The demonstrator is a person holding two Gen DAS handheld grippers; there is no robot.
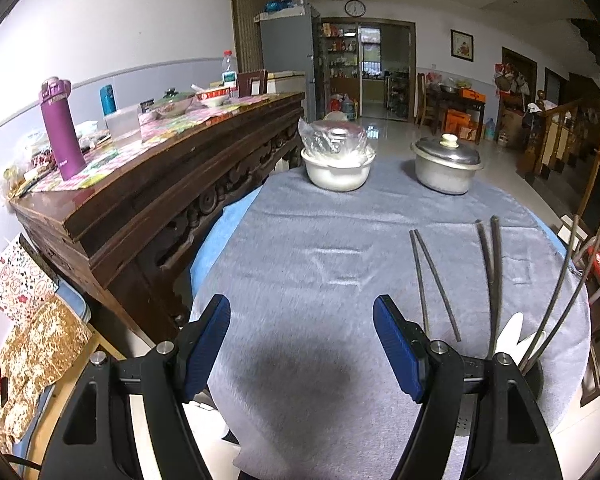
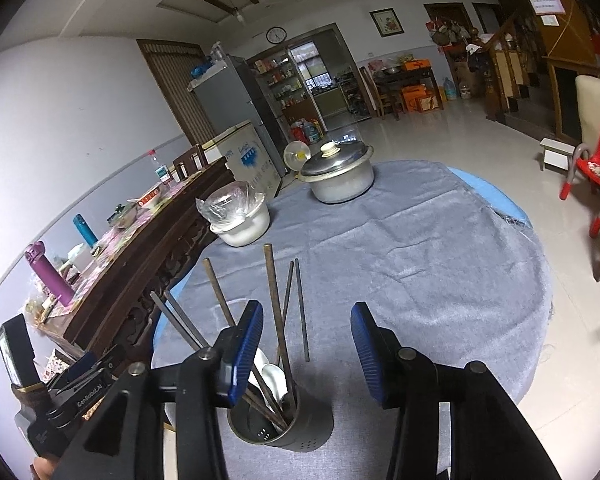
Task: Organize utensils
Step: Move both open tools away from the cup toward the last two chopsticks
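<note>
Right wrist view is showing the right claw (image 2: 306,354) standing open with nothing between its blue pads, hanging just above a dark perforated utensil holder (image 2: 284,420). That holder is carrying several chopsticks (image 2: 276,312) leaning out past the claw's left pad, plus a white spoon (image 2: 274,376) lying inside.

Ahead of this claw, a white pot (image 2: 242,224) under a plastic-wrapped lid and a metal pot (image 2: 340,178) with a knobbed lid are sitting at the far end of the grey-clothed worktop (image 2: 420,260). The cloth between claw and pots is lying bare, and the worktop's rounded edge is curving away to the right.

Left wrist view is showing the left claw (image 1: 302,344) gaping wide over bare cloth, gripping nothing. Two pairs of chopsticks (image 1: 436,280) are lying loose on the cloth, ahead and to its right. A carved wooden sideboard (image 1: 160,200) is crowding the left edge.

"GenRoboAI" is reading faintly on the left claw's body in the right wrist view.
</note>
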